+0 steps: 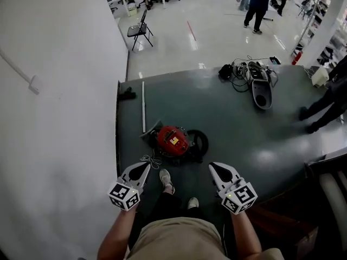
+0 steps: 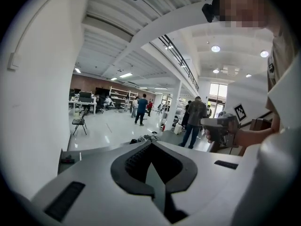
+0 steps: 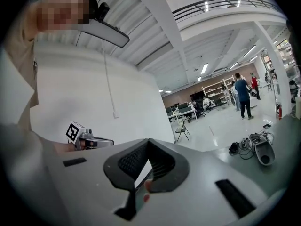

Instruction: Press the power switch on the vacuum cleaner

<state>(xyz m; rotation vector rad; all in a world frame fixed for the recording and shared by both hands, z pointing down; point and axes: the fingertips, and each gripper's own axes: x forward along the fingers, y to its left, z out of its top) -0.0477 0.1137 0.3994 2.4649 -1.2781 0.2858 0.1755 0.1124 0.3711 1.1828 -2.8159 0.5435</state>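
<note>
The red vacuum cleaner (image 1: 172,140) lies on the dark green floor mat (image 1: 227,123) just ahead of the person's shoes, with a black hose ring (image 1: 198,142) at its right side and a thin cord (image 1: 152,159) at its left. My left gripper (image 1: 147,166) hangs to the near left of the vacuum and my right gripper (image 1: 212,167) to the near right, both apart from it. Both pairs of jaws meet at their tips with nothing between them. Neither gripper view shows the vacuum clearly; both look level across the hall.
A white wall (image 1: 54,118) borders the mat on the left. A white bar (image 1: 143,106) and a small black item (image 1: 127,95) lie near it. A grey vacuum (image 1: 261,90) with tangled cables sits far right. A person's legs (image 1: 320,112) stand at the right edge. A folding chair (image 1: 140,30) stands beyond.
</note>
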